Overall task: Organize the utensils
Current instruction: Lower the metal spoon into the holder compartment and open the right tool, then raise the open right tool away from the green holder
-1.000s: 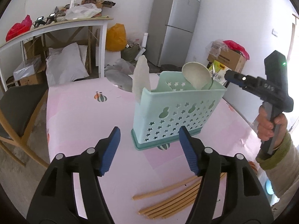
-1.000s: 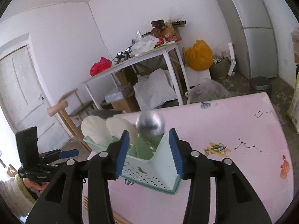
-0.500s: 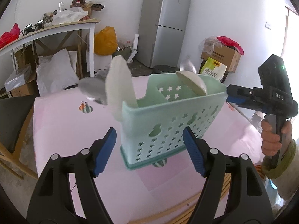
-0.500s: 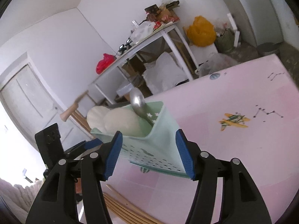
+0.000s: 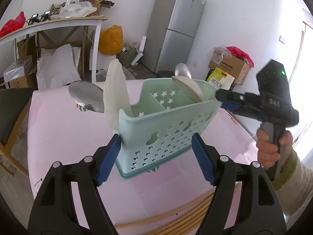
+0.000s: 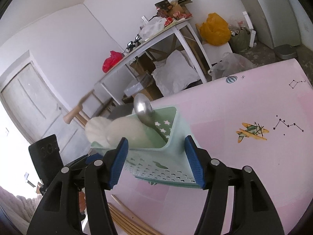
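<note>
My pink table [image 5: 58, 137] gives plenty of bare room beyond and to either side of the green caddy [image 5: 168, 129], which stands mid-table holding white ladles [image 5: 115, 98] and steel spoons [image 6: 142, 109]. Its near edge is crowded: chopsticks [image 6: 125, 219] lie loose just under my tools. My left gripper [image 5: 154, 156] stands wide, straddling the caddy's long side, pads apparently not pressing. My right gripper [image 6: 156, 160] brackets the end wall, gripping nothing I can see. I judge the chopsticks come next; I should back off without nudging the caddy.
</note>
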`<state>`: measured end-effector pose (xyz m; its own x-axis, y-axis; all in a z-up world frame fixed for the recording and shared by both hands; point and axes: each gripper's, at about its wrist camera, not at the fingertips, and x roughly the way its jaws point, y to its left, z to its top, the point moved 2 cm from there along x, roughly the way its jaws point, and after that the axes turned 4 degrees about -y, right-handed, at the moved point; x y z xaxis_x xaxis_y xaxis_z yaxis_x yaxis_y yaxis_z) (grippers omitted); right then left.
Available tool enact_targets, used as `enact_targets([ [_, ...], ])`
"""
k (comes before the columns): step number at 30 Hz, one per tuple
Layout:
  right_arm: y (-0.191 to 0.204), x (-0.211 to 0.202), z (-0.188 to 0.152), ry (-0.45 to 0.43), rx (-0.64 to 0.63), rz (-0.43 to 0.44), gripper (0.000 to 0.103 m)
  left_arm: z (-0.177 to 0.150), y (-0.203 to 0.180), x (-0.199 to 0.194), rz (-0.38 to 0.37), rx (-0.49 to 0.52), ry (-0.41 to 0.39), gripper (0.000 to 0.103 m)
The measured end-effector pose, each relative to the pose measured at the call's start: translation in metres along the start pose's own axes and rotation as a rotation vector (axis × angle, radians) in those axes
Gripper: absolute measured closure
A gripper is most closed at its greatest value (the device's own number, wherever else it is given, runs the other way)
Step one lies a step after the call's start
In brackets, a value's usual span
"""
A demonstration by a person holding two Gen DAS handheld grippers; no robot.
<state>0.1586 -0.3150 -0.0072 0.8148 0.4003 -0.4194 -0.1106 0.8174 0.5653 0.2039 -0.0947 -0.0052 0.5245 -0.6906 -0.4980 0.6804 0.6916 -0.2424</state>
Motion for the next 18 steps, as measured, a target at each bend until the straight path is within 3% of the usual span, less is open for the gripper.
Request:
enact_targets([
  [2,0.003,-0.001,0.002,0.019,-0.026,-0.019,0.044,-0.002,-0.003,-0.003,0.006,0.026,-0.004,0.033],
  [5,0.015,-0.016,0.010,-0.024,-0.089,-0.097,0.044,-0.003,-0.005,-0.006,0.048,0.054,-0.017,0.033],
  [9,0.053,-0.019,0.020,-0.054,-0.237,-0.140,0.040,-0.003,-0.003,-0.008,0.078,0.057,-0.023,0.033],
  [14,0.101,0.020,0.032,0.011,-0.443,-0.199,0.029,-0.003,-0.002,-0.011,0.098,0.045,-0.038,0.033],
  [18,0.111,0.051,0.037,0.088,-0.532,-0.253,0.026,-0.002,0.000,-0.011,0.099,0.040,-0.038,0.033],
])
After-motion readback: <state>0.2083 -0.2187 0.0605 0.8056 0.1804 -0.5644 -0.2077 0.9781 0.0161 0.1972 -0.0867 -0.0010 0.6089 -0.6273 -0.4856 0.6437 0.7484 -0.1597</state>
